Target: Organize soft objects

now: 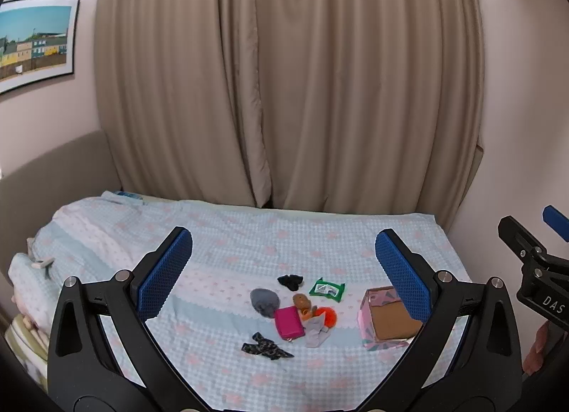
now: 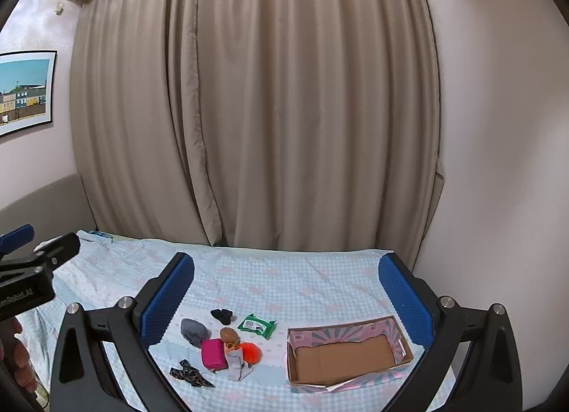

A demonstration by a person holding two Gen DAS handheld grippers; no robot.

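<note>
I held both grippers wide and empty above the bed point(image 2: 320, 280). The soft things point(image 2: 220, 348) lay at lower middle, the box point(image 2: 398, 332) at lower right. Nothing was packed; I needed one first grab.

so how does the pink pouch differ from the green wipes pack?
The pink pouch is plain magenta and plump; the green wipes pack is flatter with a white label. The pouch touches the clutter pile; the pack lies apart, farther back. Both rest on the bedspread, outside the box.
</note>
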